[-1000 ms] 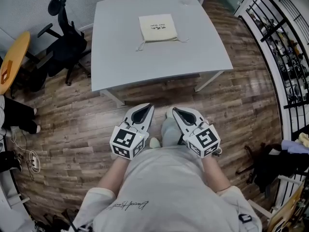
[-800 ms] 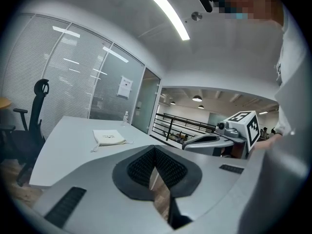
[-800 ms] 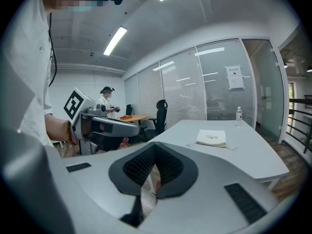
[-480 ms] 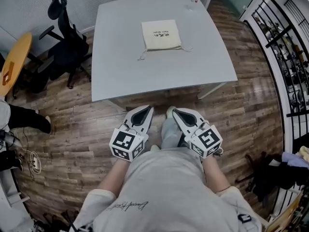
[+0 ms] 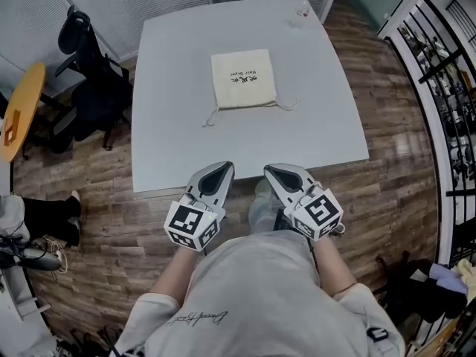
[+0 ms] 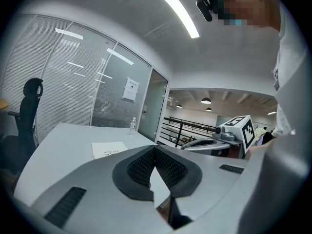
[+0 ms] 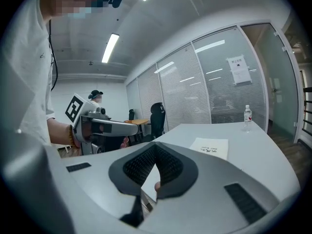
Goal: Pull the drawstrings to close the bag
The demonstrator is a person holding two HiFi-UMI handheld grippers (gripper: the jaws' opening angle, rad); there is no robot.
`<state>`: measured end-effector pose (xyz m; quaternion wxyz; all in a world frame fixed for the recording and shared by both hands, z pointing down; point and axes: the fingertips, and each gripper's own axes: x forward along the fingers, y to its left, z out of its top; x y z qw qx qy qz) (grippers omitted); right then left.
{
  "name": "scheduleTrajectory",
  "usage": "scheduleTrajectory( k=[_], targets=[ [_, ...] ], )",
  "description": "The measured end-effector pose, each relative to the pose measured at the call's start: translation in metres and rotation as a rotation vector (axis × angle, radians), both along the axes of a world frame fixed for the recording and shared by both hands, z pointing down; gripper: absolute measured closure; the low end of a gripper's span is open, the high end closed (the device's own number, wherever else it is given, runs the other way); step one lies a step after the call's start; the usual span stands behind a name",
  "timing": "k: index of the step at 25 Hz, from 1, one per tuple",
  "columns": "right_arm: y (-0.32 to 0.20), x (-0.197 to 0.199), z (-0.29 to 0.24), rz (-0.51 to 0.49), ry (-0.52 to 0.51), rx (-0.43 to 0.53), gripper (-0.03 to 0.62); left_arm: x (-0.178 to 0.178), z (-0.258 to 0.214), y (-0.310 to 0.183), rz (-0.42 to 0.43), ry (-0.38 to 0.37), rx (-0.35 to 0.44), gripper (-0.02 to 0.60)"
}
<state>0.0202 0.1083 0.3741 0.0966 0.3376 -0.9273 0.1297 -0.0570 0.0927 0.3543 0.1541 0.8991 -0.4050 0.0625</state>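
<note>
Bag: flat cream fabric drawstring bag w/ dark print, lying mid-way across pale grey square table; cords trail off its near edge, one each side
Left gripper: jaws closed tip to tip, nothing btwn; at table's near edge, well short of bag
Right gripper: jaws pressed together, empty; beside the left one, apart from bag
Far corner: clear plastic bottle, upright
Left of table: black office chair

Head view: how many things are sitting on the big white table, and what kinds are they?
Cream cloth drawstring bag: 1
Clear plastic water bottle: 1
Total: 2
</note>
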Motion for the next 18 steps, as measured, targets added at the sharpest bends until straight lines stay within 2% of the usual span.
scheduleTrajectory(
  k=[10, 18],
  targets=[
    [-0.095, 0.036, -0.001, -0.123, 0.022, -0.003, 0.572, 0.042, -0.004, -0.103, -0.051, -0.02, -0.008, 0.571],
    [-0.147, 0.048, 0.002, -0.18, 0.048, -0.008, 0.572, 0.043, -0.001, -0.145, -0.127, -0.033, -0.016, 0.571]
  ],
)
